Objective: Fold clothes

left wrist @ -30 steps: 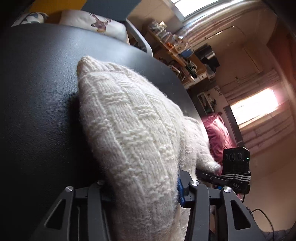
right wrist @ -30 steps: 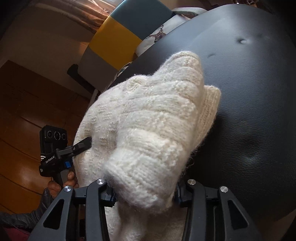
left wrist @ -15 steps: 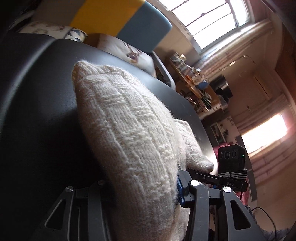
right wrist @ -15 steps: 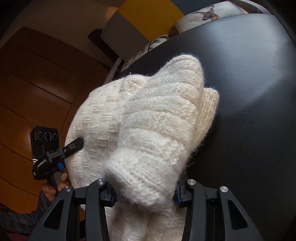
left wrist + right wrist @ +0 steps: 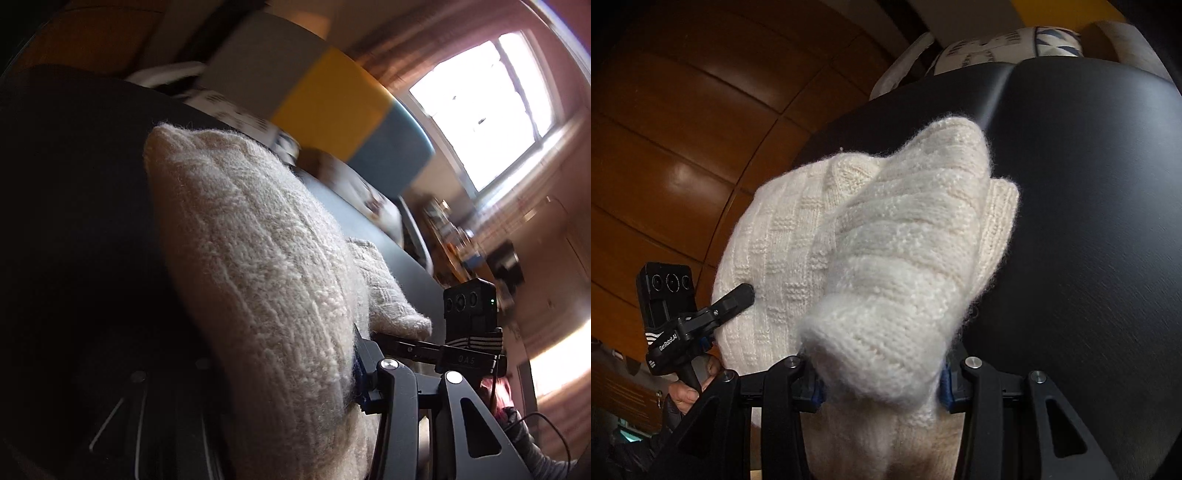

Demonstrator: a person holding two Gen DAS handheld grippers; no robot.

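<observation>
Left claw (image 5: 733, 301) at eight o'clock, pinching cream knitted sweater (image 5: 886, 266). Sweater bunched at centre over black bench (image 5: 1089, 221). Right claw (image 5: 882, 373) at six o'clock, clamped on a thick fold of it.

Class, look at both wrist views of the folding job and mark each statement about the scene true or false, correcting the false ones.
1. Both grippers grip a cream knitted sweater. True.
2. The left gripper is empty. False: sweater fills the gap between its fingers.
3. The surface under the sweater is black. True.
4. The sweater is bright red. False: it is cream.
5. The right gripper holds a bunched part of the sweater. True.
</observation>
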